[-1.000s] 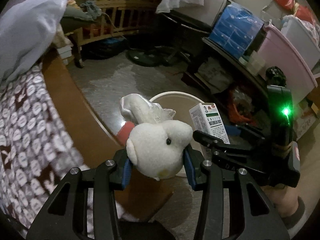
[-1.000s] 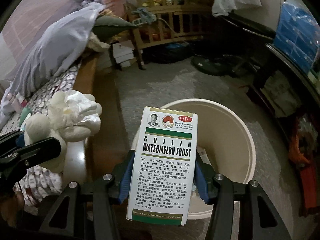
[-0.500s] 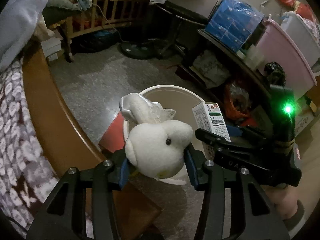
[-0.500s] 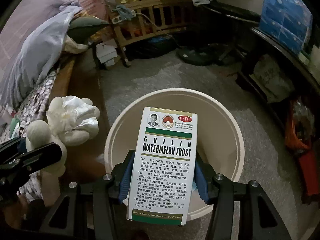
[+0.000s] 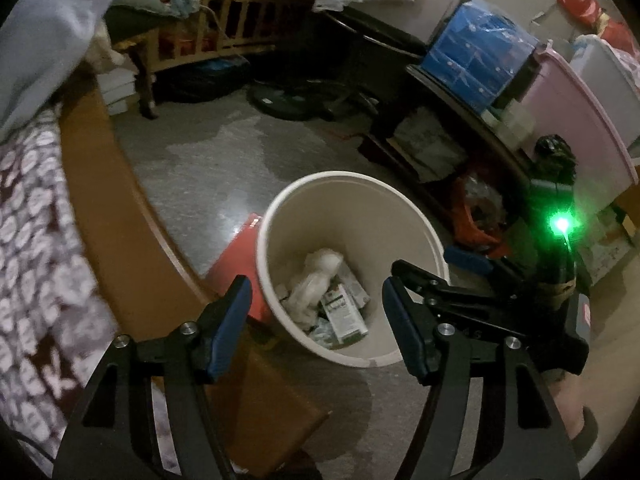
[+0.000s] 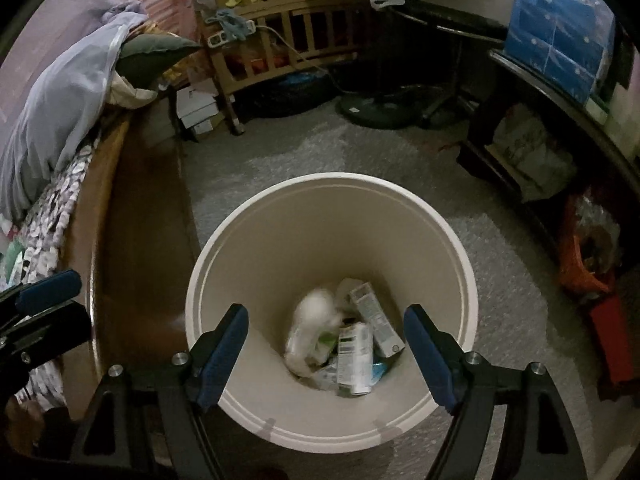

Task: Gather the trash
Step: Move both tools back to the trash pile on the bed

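A cream round trash bin [image 5: 352, 188] [image 6: 332, 184] stands on the grey floor beside the bed. At its bottom lie a white plush toy [image 5: 320, 276] [image 6: 312, 324], blurred, a white-and-green medicine box [image 5: 344, 312] [image 6: 354, 356] and other small cartons. My left gripper [image 5: 318, 324] hangs above the bin's near rim, its jaws opening, nothing between them. My right gripper [image 6: 326, 352] hovers over the bin's mouth, jaws opening too, with nothing held. The right gripper's black body [image 5: 472, 304] with a green light shows at the right of the left wrist view.
A wooden bed frame [image 6: 132, 220] with a patterned blanket [image 5: 36, 248] runs along the left. A red flat box [image 5: 236, 264] lies by the bin. A wooden crib [image 6: 280, 32], a fan base [image 6: 380, 112], shelves with blue [image 5: 476, 48] and pink [image 5: 568, 120] boxes crowd the back and right.
Both grippers have opened. The plush toy left the left gripper and the medicine box left the right; both now lie in the bin. The right gripper moved over the bin.
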Available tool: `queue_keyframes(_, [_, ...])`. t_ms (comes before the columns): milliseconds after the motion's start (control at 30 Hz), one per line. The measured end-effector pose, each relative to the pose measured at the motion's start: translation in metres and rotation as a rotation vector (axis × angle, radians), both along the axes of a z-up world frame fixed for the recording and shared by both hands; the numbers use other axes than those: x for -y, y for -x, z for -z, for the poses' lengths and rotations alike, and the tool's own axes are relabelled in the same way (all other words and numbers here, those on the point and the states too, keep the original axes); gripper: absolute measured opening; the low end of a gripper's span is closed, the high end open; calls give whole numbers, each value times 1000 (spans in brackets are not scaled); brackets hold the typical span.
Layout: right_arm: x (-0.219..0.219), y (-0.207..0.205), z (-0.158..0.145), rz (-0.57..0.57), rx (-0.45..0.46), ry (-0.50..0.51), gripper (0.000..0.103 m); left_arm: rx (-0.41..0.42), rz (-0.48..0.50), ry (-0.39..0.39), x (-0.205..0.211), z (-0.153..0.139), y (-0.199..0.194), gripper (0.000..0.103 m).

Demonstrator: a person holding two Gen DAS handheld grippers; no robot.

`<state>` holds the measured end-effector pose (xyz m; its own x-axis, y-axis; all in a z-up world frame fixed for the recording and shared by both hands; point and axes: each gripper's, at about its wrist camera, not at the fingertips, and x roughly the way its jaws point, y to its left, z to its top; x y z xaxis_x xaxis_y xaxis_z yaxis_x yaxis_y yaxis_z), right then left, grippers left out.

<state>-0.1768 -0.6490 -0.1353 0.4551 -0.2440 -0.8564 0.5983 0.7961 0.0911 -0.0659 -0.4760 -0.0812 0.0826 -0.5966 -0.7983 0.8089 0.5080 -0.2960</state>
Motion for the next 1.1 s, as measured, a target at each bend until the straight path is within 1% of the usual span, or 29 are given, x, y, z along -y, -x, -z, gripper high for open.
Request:
queue_keyframes(167, [-14, -2, -4, -26, 2, 5, 78, 25, -61, -16, -19, -8, -5, 66])
queue_keyframes(400, [-37, -10, -14, -59, 28, 0, 78, 111, -123, -59, -52, -16, -6, 66])
queue_keyframes(633, [-74, -29, -23, -140, 41, 6, 78, 168, -190, -81, -94, -24, -13, 66])
queue_keyframes(900, [-117, -50, -31, -235, 50, 20, 78, 195, -265, -105, -135, -26, -23, 66])
queue_keyframes(1100, [-150, -67, -36, -305, 53, 27, 78, 187, -324, -122, -167, -24, -30, 66])
